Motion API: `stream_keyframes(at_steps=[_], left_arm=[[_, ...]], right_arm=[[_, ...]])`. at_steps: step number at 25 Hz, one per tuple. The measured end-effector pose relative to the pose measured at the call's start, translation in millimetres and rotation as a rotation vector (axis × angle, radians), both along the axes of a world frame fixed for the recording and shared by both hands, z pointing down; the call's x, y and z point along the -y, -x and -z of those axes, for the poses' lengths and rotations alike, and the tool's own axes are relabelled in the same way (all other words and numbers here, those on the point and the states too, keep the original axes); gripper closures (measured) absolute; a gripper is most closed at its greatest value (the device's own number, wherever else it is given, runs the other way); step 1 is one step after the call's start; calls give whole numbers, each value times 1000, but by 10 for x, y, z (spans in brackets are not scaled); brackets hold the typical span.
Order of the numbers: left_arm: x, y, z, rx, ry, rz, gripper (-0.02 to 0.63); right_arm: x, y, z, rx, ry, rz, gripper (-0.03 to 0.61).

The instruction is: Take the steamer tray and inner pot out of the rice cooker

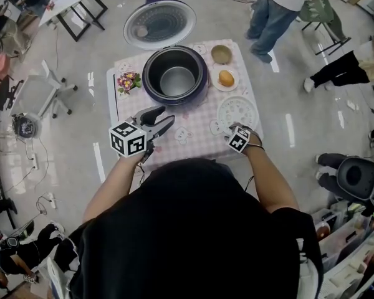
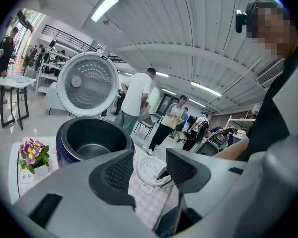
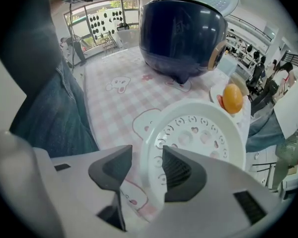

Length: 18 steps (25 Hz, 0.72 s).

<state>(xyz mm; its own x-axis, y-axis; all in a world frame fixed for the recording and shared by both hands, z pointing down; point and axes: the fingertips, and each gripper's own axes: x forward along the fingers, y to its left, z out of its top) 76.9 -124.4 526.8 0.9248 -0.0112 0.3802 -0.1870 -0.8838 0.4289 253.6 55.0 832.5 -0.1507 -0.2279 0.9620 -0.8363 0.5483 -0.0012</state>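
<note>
The steamer tray (image 1: 237, 112) lies flat on the checked table (image 1: 193, 145), holes facing up, to the right of the rice cooker (image 1: 151, 87). Being round, it has no long axis to speak of. Its near rim sits between the right gripper (image 3: 146, 162)'s jaws, which stand apart and do not pinch it. I'd lift that gripper straight up so the rim isn't dragged. The inner pot (image 1: 177, 80) sits upright in the cooker, mouth up, so it wants a straight vertical pull. The left gripper (image 1: 162, 120) hovers wide and empty.
</note>
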Motion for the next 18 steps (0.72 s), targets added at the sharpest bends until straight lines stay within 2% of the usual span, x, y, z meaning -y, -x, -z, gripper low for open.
stream_keyframes(at_steps=[9, 18], left_arm=[[63, 40, 120, -30, -17, 14, 385], [225, 283, 194, -50, -22, 82, 385]], right_arm=[[402, -96, 639, 37, -154, -84, 370], [1137, -214, 1708, 127, -427, -181, 370]])
